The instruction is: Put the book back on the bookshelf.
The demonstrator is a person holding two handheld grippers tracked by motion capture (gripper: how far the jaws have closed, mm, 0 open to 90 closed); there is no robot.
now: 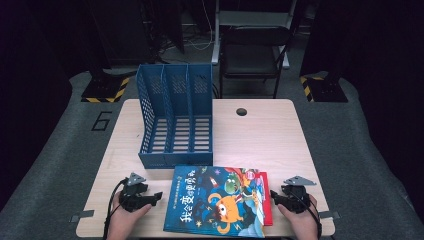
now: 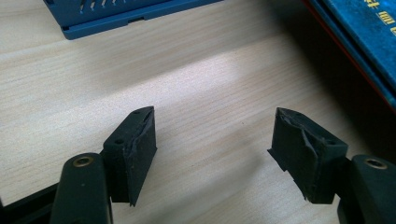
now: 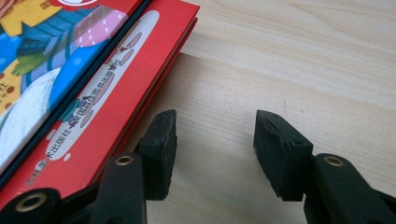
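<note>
The right gripper (image 3: 212, 154) and left gripper (image 2: 212, 156) are resting wide open and empty beside the stacked books (image 1: 220, 200) lying near the blue file rack (image 1: 175, 120), seemingly preparing to grasp the top book.

Blue, red and pale wood under my cameras.

I see a blue picture book (image 1: 217, 202) with an orange cartoon creature, green patches and pale lettering on its cover, lying on a red book (image 3: 116, 88) whose edge bears a white strip printed with small coloured ovals. The file rack (image 1: 176, 117) is plain blue, its walls and floor perforated with slots. The table (image 1: 260, 140) is light wood with fine grain and one dark round spot. My left gripper (image 2: 212, 142) and right gripper (image 3: 215, 140) are black, each with a grey plate. Yellow-and-black hazard stripes (image 1: 107, 92) mark the dark floor bases behind.
</note>
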